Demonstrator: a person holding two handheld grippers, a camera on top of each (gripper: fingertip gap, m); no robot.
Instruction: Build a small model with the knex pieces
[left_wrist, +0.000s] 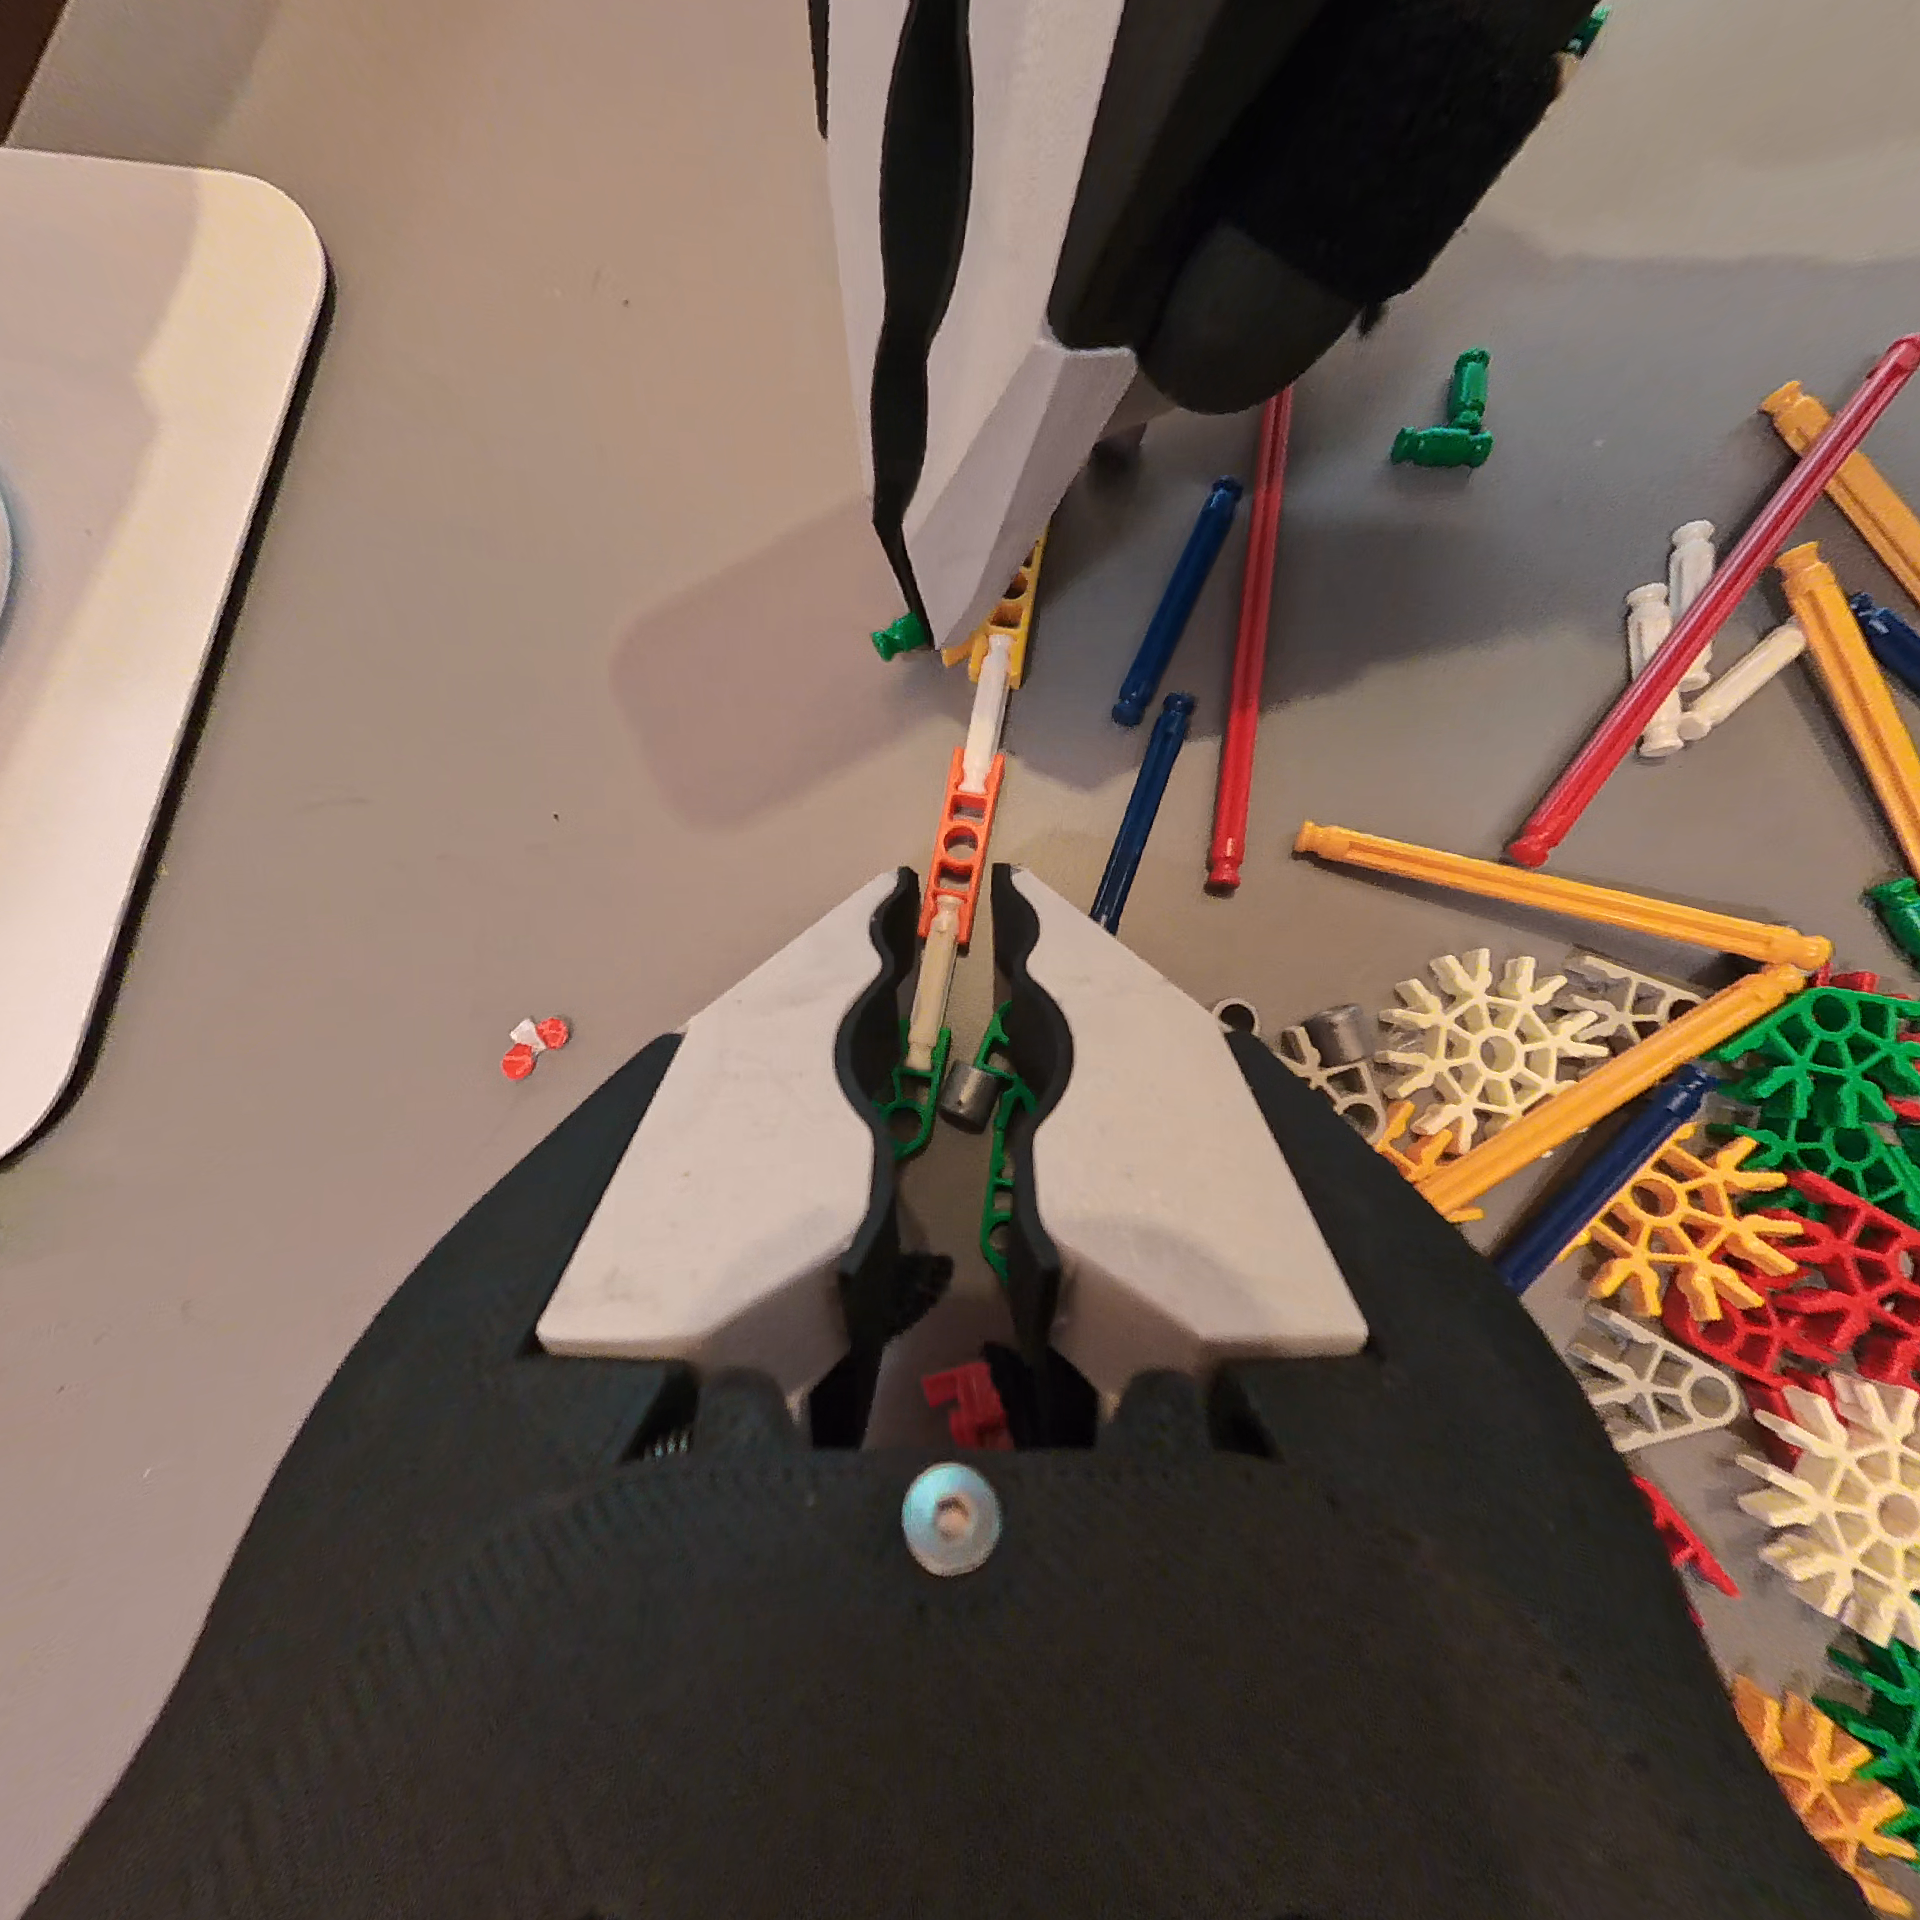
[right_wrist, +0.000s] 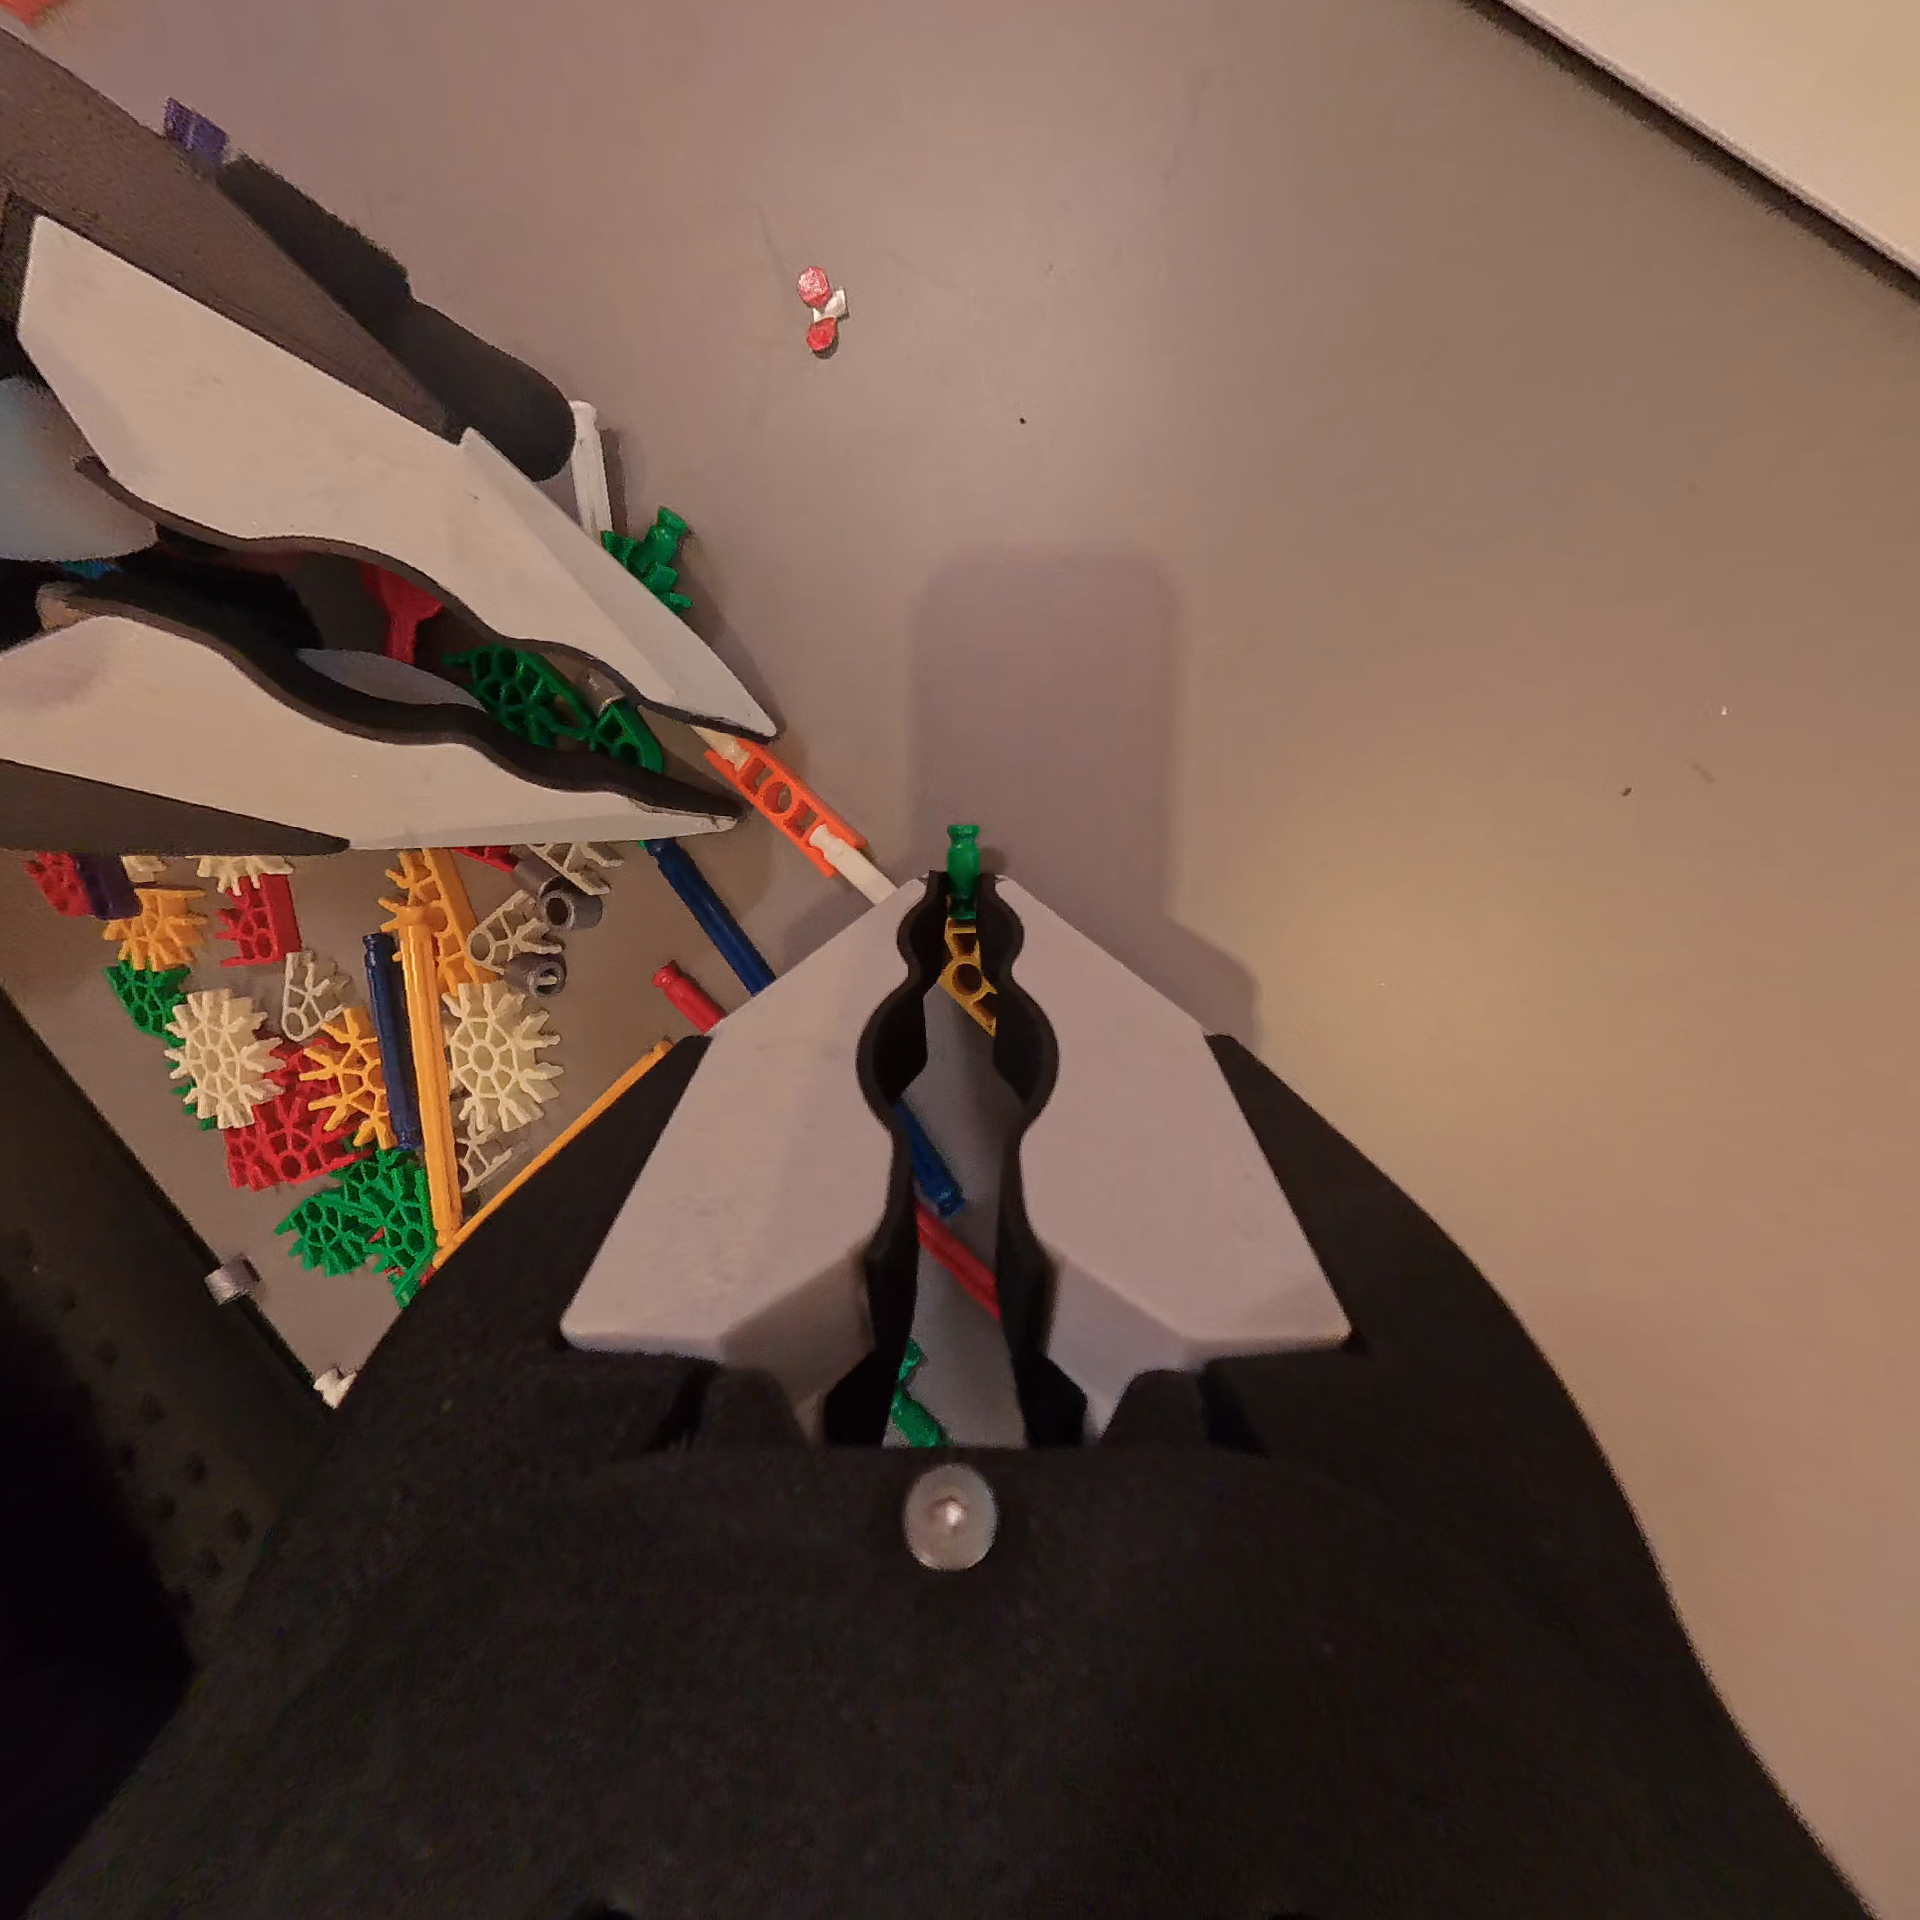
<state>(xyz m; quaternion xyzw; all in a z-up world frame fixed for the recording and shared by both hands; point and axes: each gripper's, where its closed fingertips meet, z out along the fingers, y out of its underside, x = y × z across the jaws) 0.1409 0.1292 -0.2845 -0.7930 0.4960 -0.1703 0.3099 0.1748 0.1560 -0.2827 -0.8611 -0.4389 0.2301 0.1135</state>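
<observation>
Black printed housing with a silver bolt (left_wrist: 951, 1519) fills the bottom of the left wrist view, and from it the left gripper (left_wrist: 951, 883) reaches forward with its grey fingers drawn close, clamped on the near end of a small chain of construction-toy pieces: a green connector (left_wrist: 914, 1107) and a small grey spacer (left_wrist: 971, 1091) sit between the black pads, a cream rod (left_wrist: 932, 982) runs out through the fingertips into an orange connector (left_wrist: 964, 836), then a white rod (left_wrist: 989, 707) leads on to a yellow connector (left_wrist: 1013, 613). At that far end the right gripper (left_wrist: 940, 613) comes down from above, held by a black-gloved hand (left_wrist: 1299, 208), its tips closed narrowly on the yellow connector; a short green rod (left_wrist: 899, 636) pokes out just beside its tip. In the right wrist view the same grip shows from behind: the yellow connector (right_wrist: 966, 971) is pinched between the pads and the green rod (right_wrist: 963, 857) stands up at the fingertips. Everything rests on or just above a grey table (left_wrist: 468, 623). To the right lie loose blue, red and yellow rods, with a heap of snowflake-shaped connectors (left_wrist: 1662, 1195) in white, green, red and yellow close by. A small red and white scrap (left_wrist: 535, 1034) lies apart to the left, near a white rounded tray (left_wrist: 125, 520).
</observation>
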